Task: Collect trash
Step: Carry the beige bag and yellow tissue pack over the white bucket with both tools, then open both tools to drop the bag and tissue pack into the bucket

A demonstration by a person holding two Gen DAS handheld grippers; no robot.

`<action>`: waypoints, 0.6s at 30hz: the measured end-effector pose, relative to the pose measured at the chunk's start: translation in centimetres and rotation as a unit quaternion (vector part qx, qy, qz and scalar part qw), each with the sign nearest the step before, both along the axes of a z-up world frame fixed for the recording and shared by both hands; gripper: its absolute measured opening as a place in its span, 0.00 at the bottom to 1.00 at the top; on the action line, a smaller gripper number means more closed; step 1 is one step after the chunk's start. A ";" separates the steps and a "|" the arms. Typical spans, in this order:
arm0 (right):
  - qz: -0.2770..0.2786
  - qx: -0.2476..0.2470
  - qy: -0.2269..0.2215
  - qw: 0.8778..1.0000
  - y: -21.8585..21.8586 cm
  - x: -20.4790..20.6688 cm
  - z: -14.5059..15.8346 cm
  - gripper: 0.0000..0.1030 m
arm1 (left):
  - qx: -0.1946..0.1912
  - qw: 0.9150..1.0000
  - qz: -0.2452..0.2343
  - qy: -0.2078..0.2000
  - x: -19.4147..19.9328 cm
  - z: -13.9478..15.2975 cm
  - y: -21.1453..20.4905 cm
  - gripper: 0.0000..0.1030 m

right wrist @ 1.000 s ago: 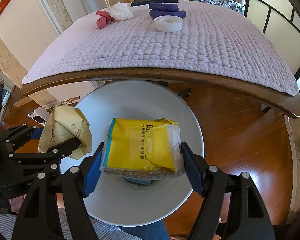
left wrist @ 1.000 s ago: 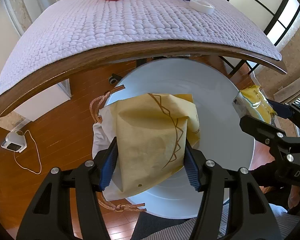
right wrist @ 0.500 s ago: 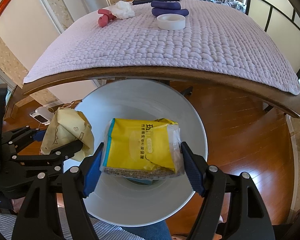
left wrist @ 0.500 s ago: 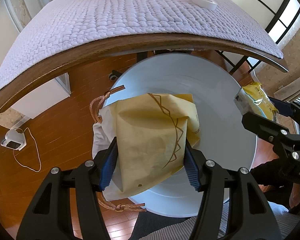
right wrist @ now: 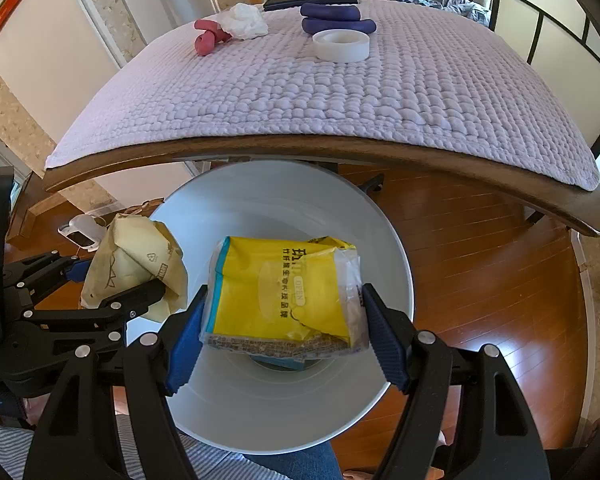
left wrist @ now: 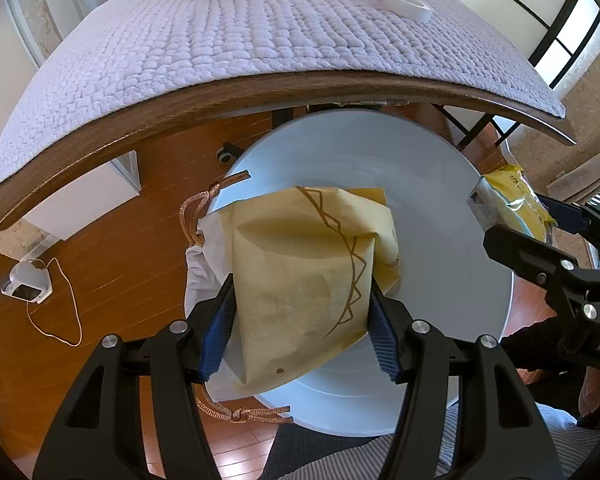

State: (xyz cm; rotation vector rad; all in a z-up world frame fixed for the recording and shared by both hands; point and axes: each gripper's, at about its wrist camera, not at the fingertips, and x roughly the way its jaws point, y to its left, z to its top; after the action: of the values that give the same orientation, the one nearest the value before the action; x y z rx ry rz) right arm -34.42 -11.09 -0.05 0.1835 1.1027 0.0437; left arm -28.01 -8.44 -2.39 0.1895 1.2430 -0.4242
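Note:
My left gripper is shut on a crumpled tan paper bag with rope handles and holds it over the left part of a white round bin on the floor. My right gripper is shut on a yellow plastic wrapper and holds it above the bin's opening. The wrapper shows at the right in the left wrist view. The paper bag and left gripper show at the left in the right wrist view. Something blue lies at the bin's bottom.
A table with a lilac quilted cover stands just beyond the bin. On it lie a white tape roll, purple rolls, a pink roll and a white crumpled wad. A white device with a cord lies on the wood floor.
Both grippers keep their loads. The views have shifted slightly closer to the table edge; the bin and the table appear a little larger.

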 end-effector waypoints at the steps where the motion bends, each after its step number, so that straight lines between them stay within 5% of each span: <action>1: 0.000 0.000 0.000 1.000 0.0 0.0 0.0 0.70 | 0.000 1.000 0.000 0.000 0.0 0.0 0.0 0.59; 18: -0.002 -0.001 -0.003 1.000 0.1 -0.1 0.3 0.70 | -0.007 1.000 -0.005 -0.002 0.0 0.1 0.2 0.60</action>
State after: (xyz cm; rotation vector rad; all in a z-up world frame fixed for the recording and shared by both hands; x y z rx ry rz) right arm -34.52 -10.99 0.24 0.1838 1.0972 0.0400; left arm -27.97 -8.22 -2.27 0.1852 1.2358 -0.4405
